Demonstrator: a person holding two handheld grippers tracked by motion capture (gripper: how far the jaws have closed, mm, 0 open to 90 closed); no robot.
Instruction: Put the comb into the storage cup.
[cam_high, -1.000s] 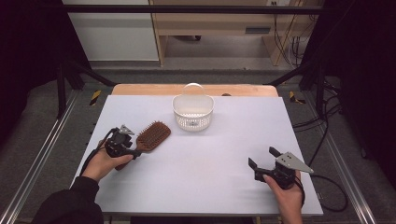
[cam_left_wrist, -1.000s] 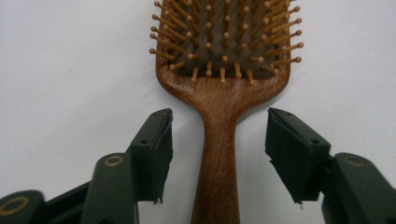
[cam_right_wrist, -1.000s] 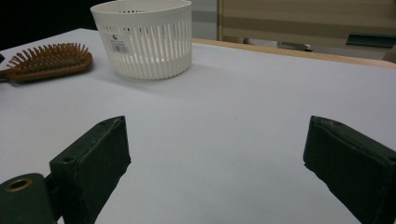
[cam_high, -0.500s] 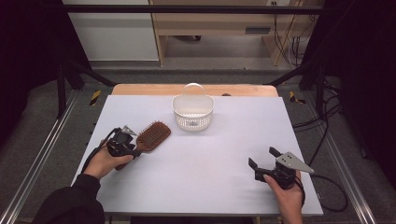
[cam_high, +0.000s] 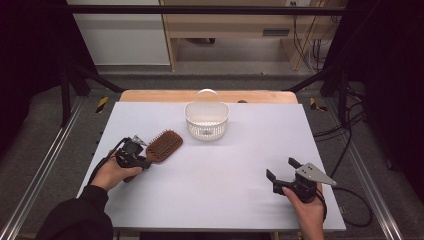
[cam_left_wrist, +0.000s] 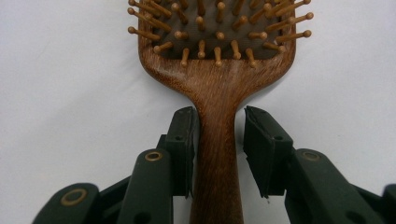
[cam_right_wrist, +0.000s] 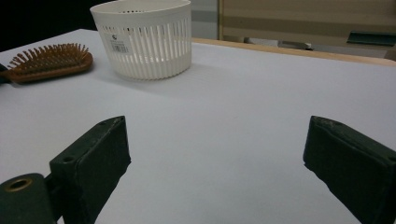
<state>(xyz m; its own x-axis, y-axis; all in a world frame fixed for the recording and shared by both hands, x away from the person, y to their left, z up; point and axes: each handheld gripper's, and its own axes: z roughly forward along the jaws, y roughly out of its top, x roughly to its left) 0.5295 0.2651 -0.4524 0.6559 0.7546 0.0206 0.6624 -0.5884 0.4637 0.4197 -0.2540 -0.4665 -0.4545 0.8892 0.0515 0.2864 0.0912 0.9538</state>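
A brown wooden hairbrush (cam_high: 163, 145) lies bristles up on the white table (cam_high: 225, 170), left of centre. My left gripper (cam_high: 145, 161) has its jaws on either side of the brush handle (cam_left_wrist: 217, 140) and they have just been closing. One pad (cam_left_wrist: 184, 140) touches the handle, and a thin gap remains at the other pad (cam_left_wrist: 261, 149). My right gripper (cam_high: 281, 168) is held near the table's front right, open wide with nothing between its pads (cam_right_wrist: 215, 140). From there the hairbrush (cam_right_wrist: 46, 60) shows far off at the left.
A white slatted plastic basket (cam_high: 206, 122) stands at the back middle of the table, right of the brush head; it also appears as the basket (cam_right_wrist: 144, 42) ahead of my right gripper. A wooden strip (cam_high: 150, 95) edges the table's far side.
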